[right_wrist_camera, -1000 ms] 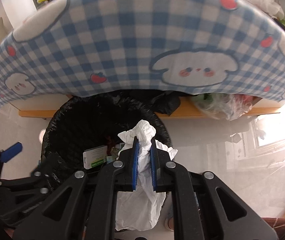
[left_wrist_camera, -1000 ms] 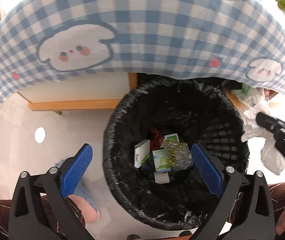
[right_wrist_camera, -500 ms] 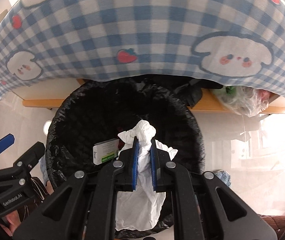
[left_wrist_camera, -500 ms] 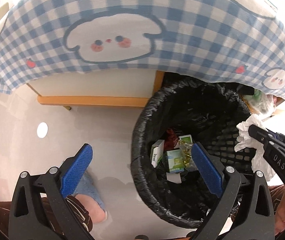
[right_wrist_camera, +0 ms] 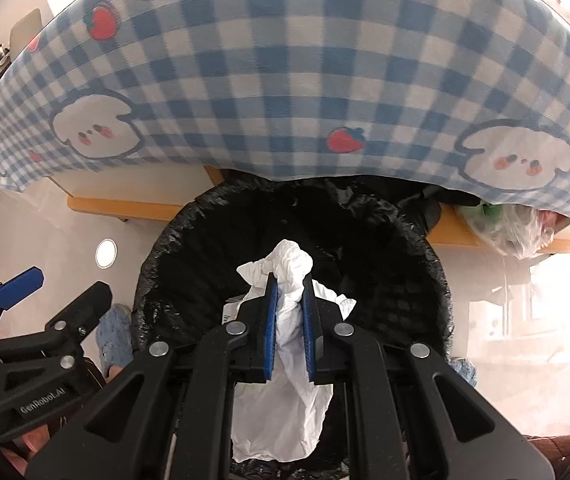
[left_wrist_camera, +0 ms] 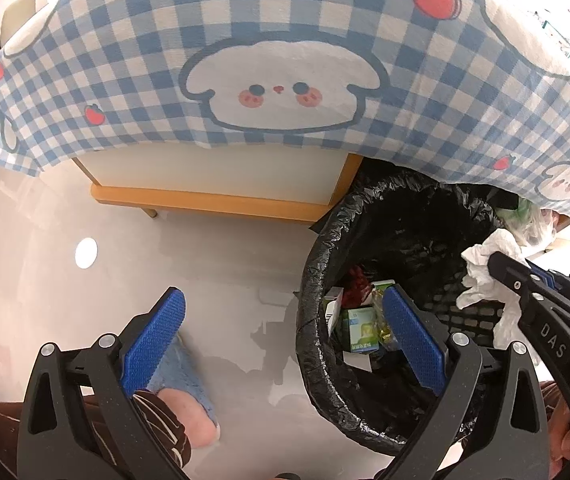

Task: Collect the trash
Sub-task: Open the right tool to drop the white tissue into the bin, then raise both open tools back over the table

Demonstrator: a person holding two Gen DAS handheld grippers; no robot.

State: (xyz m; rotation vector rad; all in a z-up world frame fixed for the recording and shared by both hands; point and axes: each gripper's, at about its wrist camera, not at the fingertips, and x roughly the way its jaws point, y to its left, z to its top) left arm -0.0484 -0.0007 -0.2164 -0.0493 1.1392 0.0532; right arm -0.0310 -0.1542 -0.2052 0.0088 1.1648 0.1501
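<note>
The right gripper (right_wrist_camera: 288, 286) pinches a crumpled white tissue (right_wrist_camera: 285, 344) directly above the black-lined bin (right_wrist_camera: 425, 280); the left gripper (left_wrist_camera: 283, 314) hangs spread, empty, beside it.

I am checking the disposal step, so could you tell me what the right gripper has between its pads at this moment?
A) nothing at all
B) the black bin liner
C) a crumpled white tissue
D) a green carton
C: the right gripper is shut on the crumpled white tissue, above the black-lined bin.
</note>
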